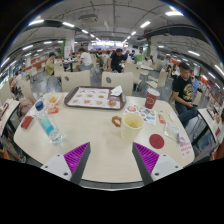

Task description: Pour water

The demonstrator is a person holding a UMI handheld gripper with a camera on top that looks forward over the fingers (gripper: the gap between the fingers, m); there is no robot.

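While the jaws stand released and empty above the round beige tabletop (95, 140), the approach step is in hand. The clear plastic water bottle (49, 125) lies left ahead; one yellow cup (132, 123) stands right. Next, I judge, comes grasping the bottle.

A canteen: rows of tables (100, 135) and chairs (117, 79), seated diners (183, 88), ceiling striplights (146, 24).

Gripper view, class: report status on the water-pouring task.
Gripper open, empty, above table. Water bottle lying ahead-left, untouched. Yellow cup ahead-right. Path clear.
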